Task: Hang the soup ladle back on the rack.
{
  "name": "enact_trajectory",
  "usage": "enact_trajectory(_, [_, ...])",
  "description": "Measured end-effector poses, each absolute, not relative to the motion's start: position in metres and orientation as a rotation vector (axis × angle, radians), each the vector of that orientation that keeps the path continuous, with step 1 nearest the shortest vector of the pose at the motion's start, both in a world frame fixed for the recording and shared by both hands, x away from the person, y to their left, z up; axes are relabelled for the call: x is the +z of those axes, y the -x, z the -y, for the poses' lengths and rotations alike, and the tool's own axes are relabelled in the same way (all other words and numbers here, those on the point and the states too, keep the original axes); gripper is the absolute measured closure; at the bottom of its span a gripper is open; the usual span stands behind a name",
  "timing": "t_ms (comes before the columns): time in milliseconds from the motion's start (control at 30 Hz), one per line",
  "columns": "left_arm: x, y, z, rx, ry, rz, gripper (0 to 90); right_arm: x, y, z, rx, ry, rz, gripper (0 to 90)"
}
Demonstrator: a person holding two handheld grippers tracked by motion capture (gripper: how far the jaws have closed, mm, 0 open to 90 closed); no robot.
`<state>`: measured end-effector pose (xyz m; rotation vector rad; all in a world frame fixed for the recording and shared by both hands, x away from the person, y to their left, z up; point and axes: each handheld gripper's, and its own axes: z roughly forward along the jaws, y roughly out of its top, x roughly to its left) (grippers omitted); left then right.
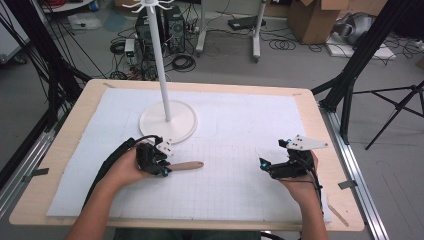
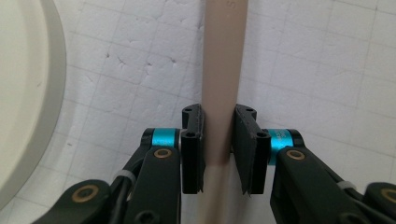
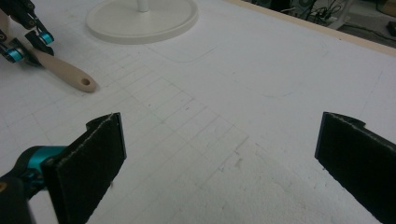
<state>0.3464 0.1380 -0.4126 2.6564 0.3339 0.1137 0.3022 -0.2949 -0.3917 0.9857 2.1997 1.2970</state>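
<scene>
Though gripper-pinched (image 2: 219, 149), tan wooden handle (image 2: 223, 70)

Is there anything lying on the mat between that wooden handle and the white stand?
Nothing visible. The handle sits in the left tongs, and the bare mat runs from it to the stand base. The right tongs are open, off to the side.

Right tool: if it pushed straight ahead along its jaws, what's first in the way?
Probably nothing: the right tool, jaws wide open, faces bare white foam mat. The stand base and wooden handle lie left of that line; depth is uncertain.
</scene>
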Motion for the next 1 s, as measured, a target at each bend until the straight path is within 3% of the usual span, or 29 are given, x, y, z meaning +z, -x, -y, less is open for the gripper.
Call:
enact_trajectory(233, [-0.404, -0.346, -0.149, 0.131, -2.578, -0.375, 74.2, -0.392, -0.303, 0.295, 1.296, -0.981, -2.197, 0.7])
enact_trajectory(633, [-0.376, -0.336, -0.187, 0.13, -2.269, -0.473, 74.8, -0.392, -0.303, 0.294, 1.293, -0.979, -2.199, 0.7])
enact_trajectory(1000, [-0.351, -0.329, -0.204, 0.138, -2.133, -0.425, 74.9, -0.392, -0.302, 0.293, 1.29, -0.984, -2.202, 0.7])
